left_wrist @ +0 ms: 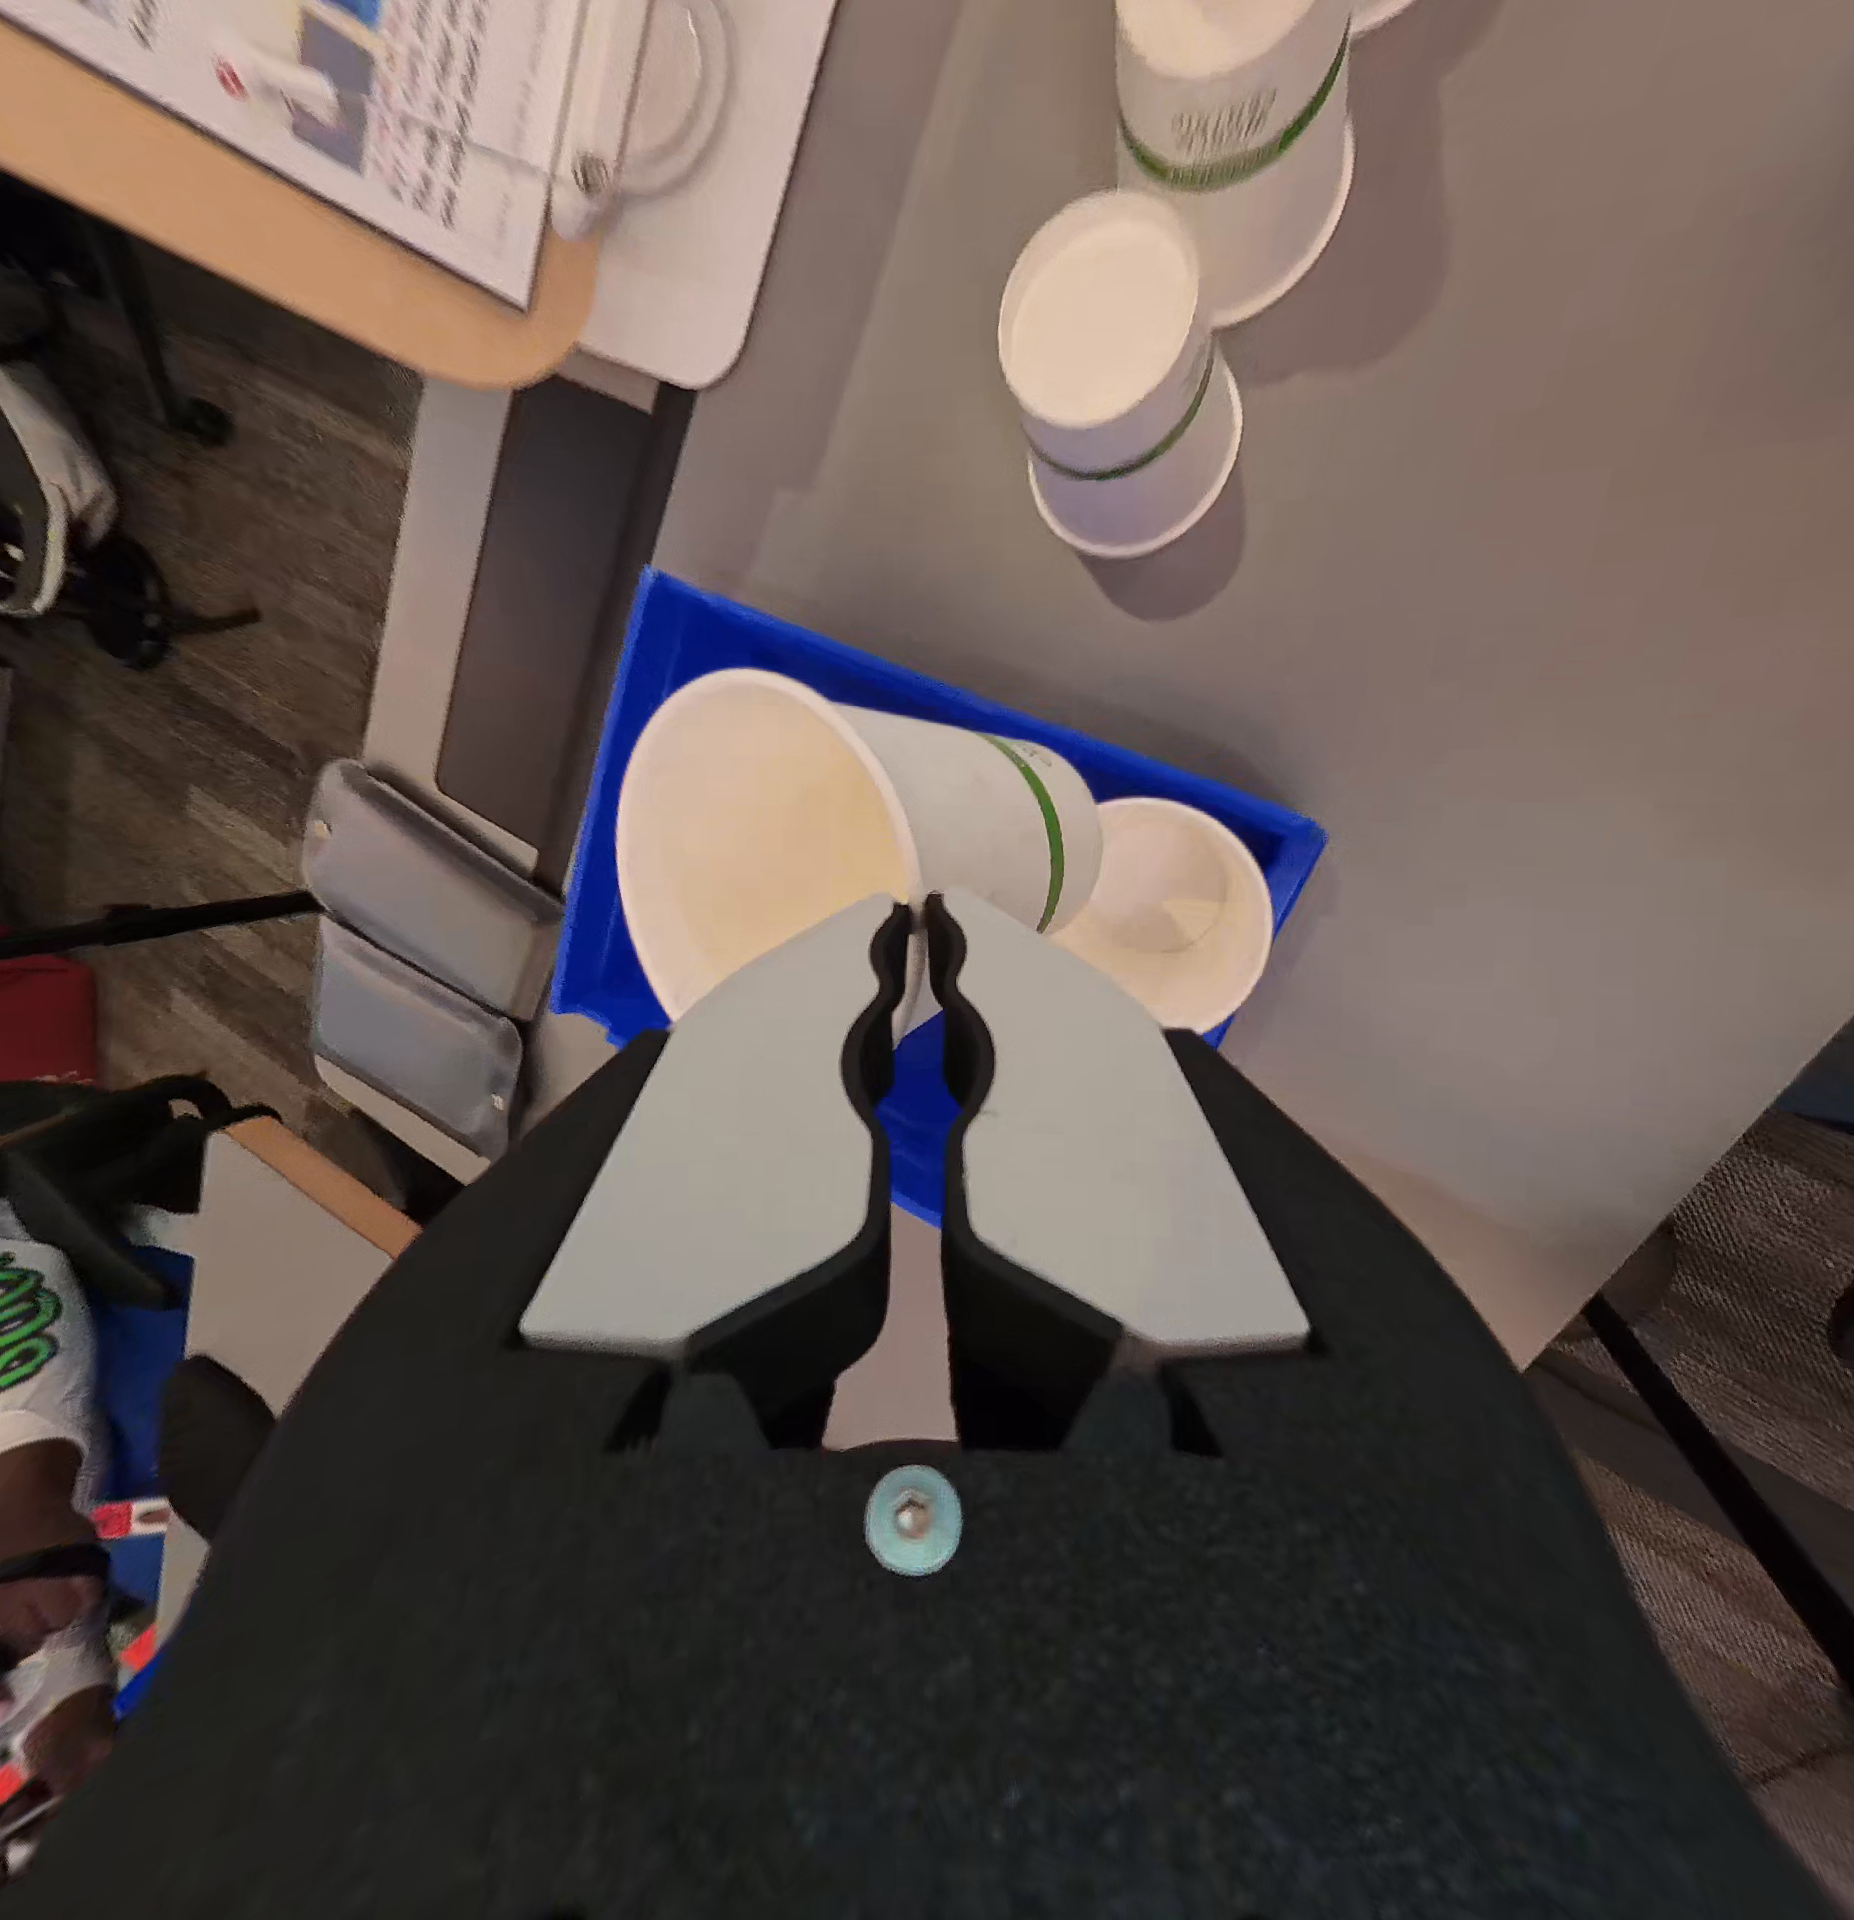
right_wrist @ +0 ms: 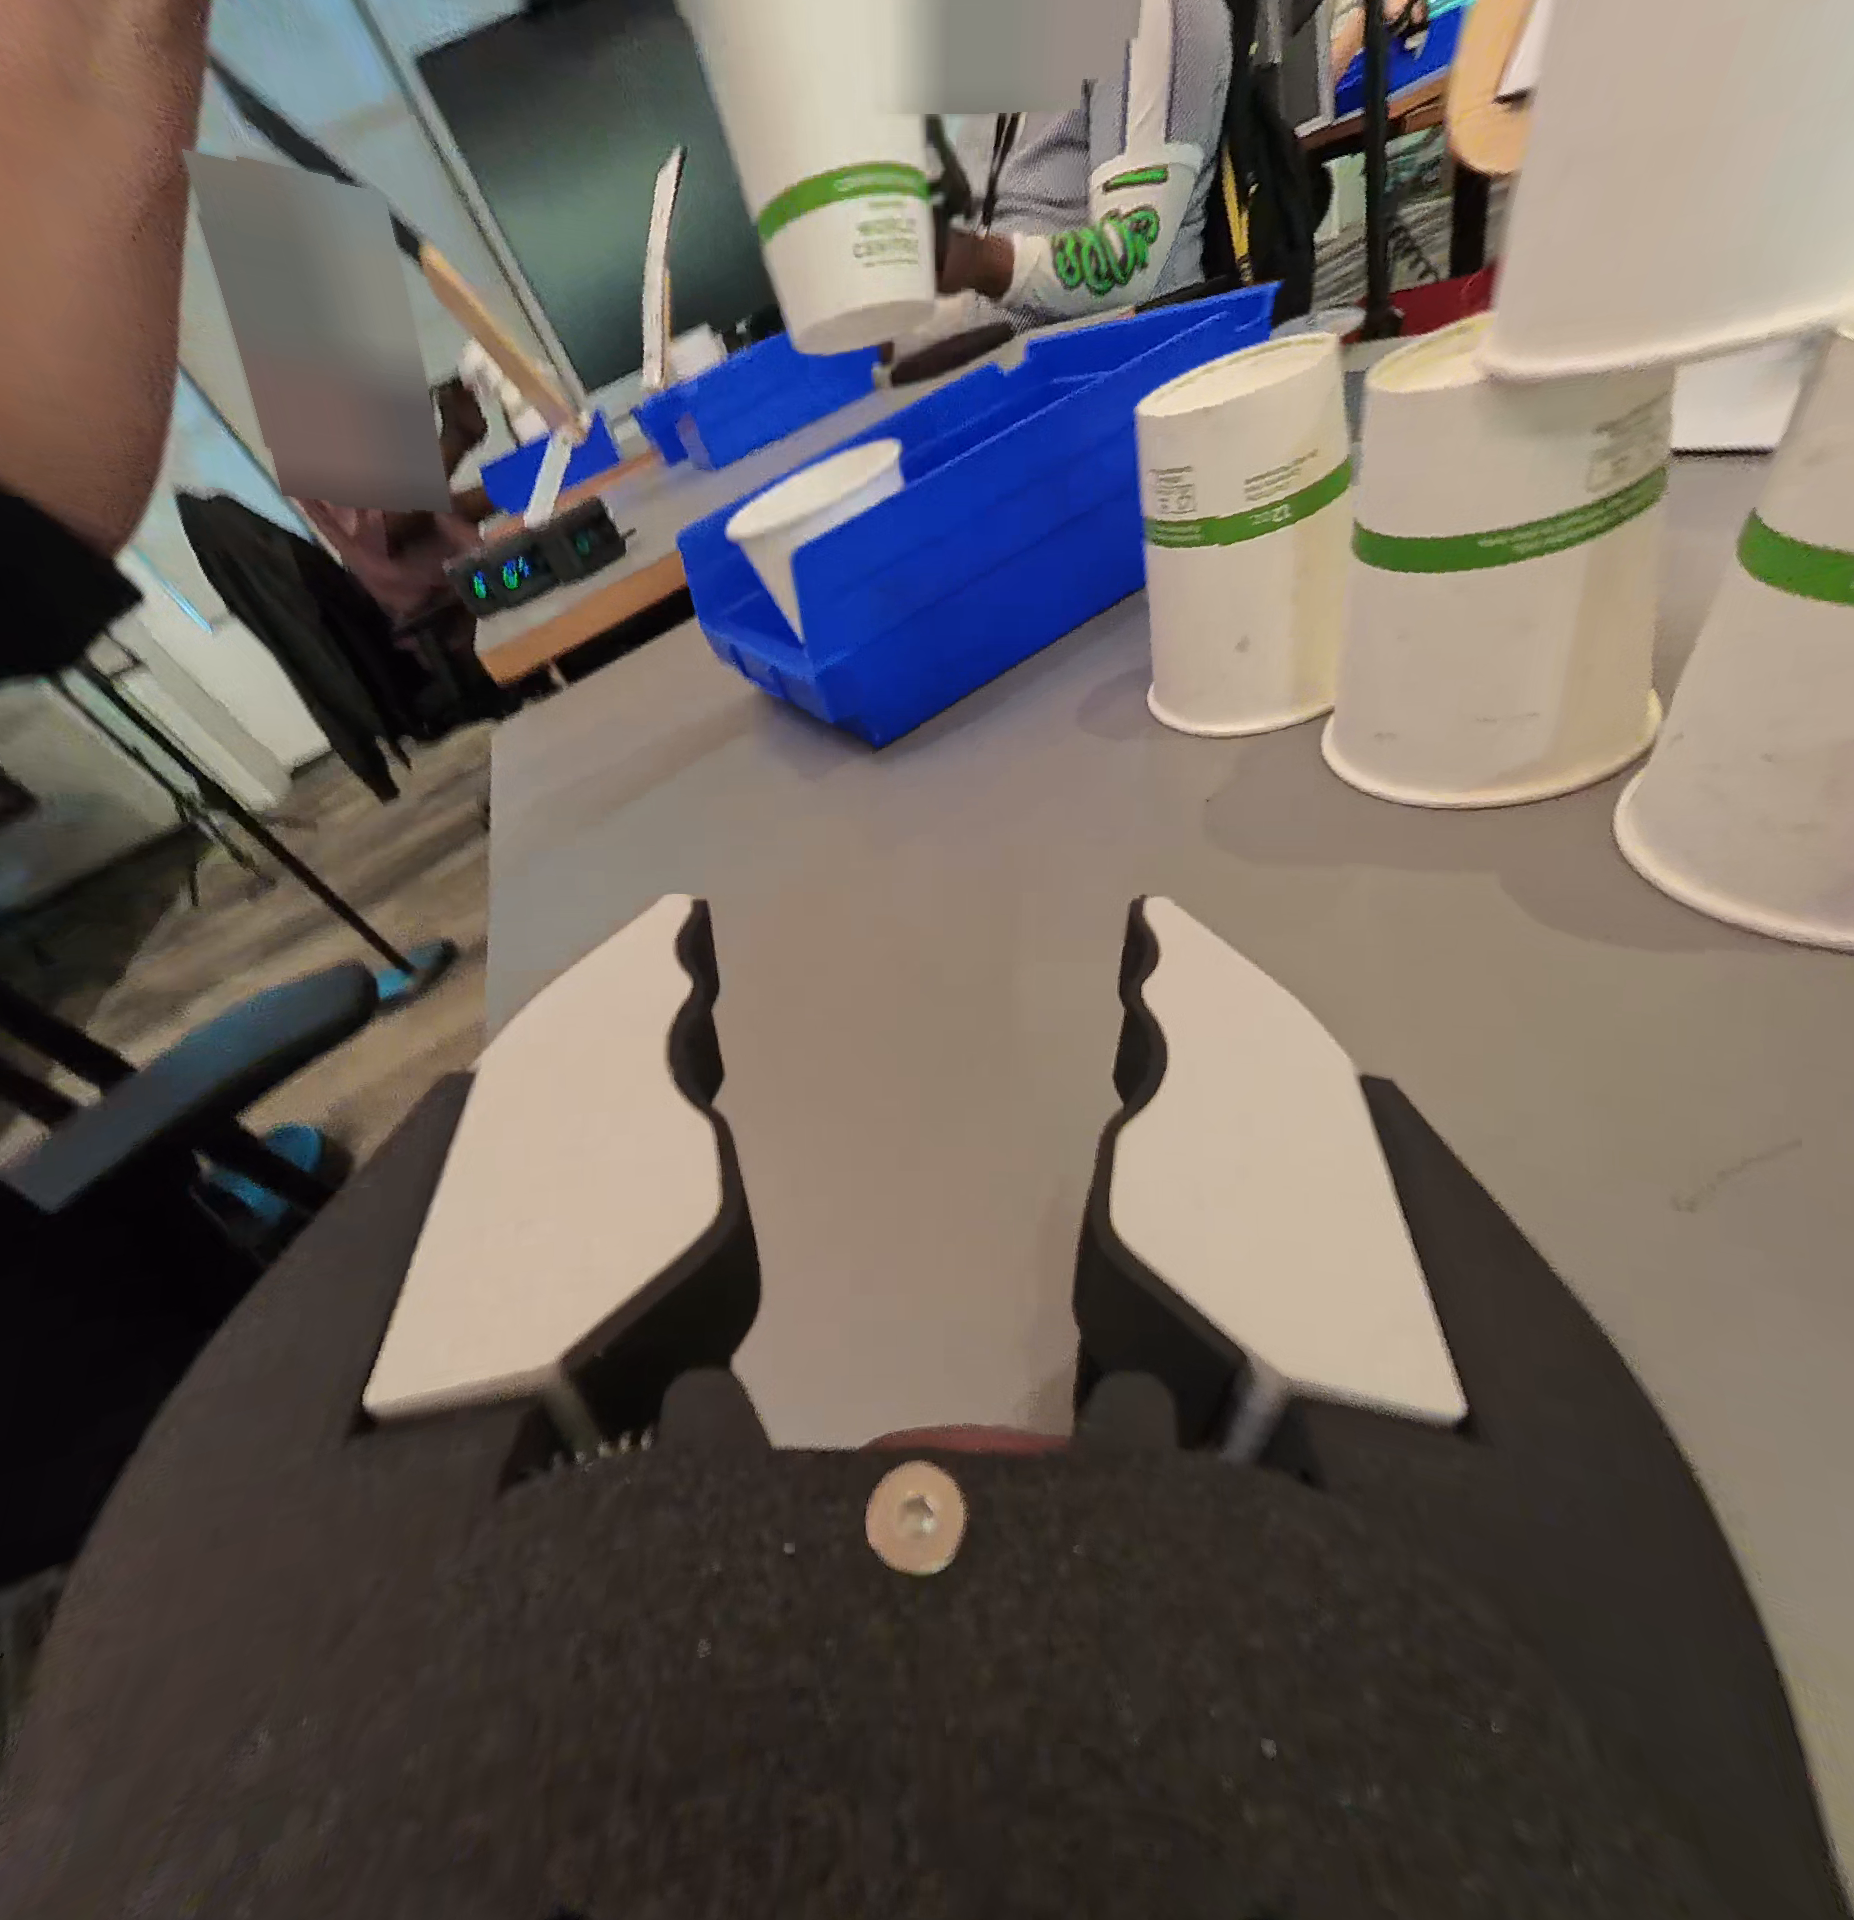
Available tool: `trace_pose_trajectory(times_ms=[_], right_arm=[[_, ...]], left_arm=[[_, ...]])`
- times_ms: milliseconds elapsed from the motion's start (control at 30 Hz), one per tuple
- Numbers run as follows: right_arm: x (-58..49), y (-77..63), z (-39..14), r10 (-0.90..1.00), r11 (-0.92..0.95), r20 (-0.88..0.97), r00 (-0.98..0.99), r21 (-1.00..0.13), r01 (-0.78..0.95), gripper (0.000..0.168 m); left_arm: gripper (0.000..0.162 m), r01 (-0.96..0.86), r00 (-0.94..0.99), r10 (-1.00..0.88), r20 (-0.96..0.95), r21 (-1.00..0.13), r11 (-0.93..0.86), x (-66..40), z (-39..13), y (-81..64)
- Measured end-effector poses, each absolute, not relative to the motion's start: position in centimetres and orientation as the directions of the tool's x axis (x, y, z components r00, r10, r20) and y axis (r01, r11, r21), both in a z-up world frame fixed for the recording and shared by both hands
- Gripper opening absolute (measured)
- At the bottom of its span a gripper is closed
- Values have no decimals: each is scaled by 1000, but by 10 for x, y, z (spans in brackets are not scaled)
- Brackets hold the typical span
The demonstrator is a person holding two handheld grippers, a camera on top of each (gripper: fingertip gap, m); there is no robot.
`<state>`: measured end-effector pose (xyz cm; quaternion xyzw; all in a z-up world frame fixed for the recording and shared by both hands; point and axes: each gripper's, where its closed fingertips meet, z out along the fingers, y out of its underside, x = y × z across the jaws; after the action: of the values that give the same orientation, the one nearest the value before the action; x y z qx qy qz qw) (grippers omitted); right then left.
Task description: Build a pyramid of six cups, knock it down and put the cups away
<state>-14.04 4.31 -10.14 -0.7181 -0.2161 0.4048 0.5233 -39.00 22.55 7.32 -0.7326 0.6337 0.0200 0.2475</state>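
My left gripper (left_wrist: 918, 914) is shut on the rim of a white paper cup with a green band (left_wrist: 964, 810), held tilted over the blue bin (left_wrist: 694, 634). A second cup (left_wrist: 1172, 914) lies in the bin. In the right wrist view the held cup (right_wrist: 850, 208) hangs above the bin (right_wrist: 933, 582), with the other cup (right_wrist: 829, 509) inside. My right gripper (right_wrist: 918, 914) is open and empty over the grey table (right_wrist: 902, 810). Three upside-down cups (right_wrist: 1245, 540) (right_wrist: 1494, 582) (right_wrist: 1785, 707) stand in a row to its right, with one more (right_wrist: 1681, 177) on top.
The table's left edge (right_wrist: 492, 831) drops to the floor, with a chair (right_wrist: 175, 1081) beside it. More blue bins (right_wrist: 757, 395) and a person sit behind. A wooden desk with papers (left_wrist: 279, 156) lies beyond the bin. Upside-down cups (left_wrist: 1110, 364) stand past the bin.
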Motion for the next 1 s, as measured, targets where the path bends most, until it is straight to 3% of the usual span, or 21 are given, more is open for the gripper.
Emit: trace_pose_trajectory(times_ms=[233, 400, 633, 733, 833, 1000], right_arm=[[-157, 84, -72, 666, -441, -627, 403, -768, -465, 93], [-168, 116, -25, 638, -526, -768, 53, -485, -699, 96], [-147, 129, 39, 707, -531, -660, -255, -257, -808, 99], [-131, 125, 52, 743, -497, -619, -254, -257, -829, 95], [-118, 125, 49, 740, -471, -637, -217, -261, -842, 80], [-113, 131, 29, 714, -421, -699, -45, -377, -825, 79]], left_arm=[[3, -892, 93, -924, -371, -443, 88, -321, 111, 192], [3, -795, 9, -935, -356, -570, 210, -249, 132, 160], [2, -645, -93, -950, -297, -709, 285, -165, 145, 123], [2, -613, -121, -952, -280, -733, 294, -145, 135, 114], [2, -607, -128, -956, -265, -741, 287, -137, 118, 112], [8, -627, -65, -957, -283, -735, 260, -147, 92, 121]])
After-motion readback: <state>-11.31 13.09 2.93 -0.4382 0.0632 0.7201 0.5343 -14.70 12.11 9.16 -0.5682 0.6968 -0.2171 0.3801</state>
